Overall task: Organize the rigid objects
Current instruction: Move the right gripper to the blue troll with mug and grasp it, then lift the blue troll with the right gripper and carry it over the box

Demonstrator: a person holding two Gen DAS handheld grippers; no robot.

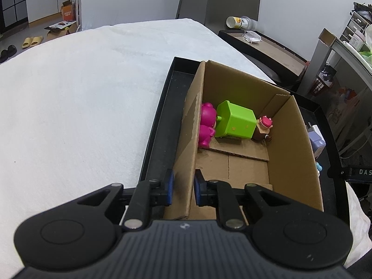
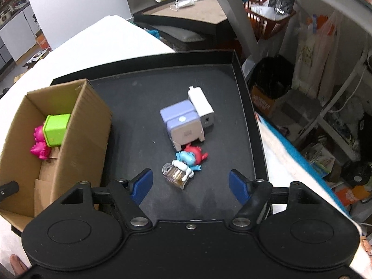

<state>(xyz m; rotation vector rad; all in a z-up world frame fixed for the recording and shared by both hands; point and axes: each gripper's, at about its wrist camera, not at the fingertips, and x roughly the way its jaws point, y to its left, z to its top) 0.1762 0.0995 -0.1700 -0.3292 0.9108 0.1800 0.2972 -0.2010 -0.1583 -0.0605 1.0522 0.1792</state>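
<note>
Blue figure (image 2: 187, 160) lies flat, long axis diagonal, head toward purple box (image 2: 182, 125).

Right claw (image 2: 190, 184) wide apart above blue figurine (image 2: 187, 160) on black tray (image 2: 139, 107), cardboard box (image 2: 79, 139) alongside.

"DAS" on black bar (image 1: 358, 173), right edge.

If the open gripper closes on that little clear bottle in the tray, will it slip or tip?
The clear bottle looks hard and glossy, so it may slip between the pads. It lies on its side against the blue figure, so a nudge would likely shift both. It seems small and probably light.
</note>
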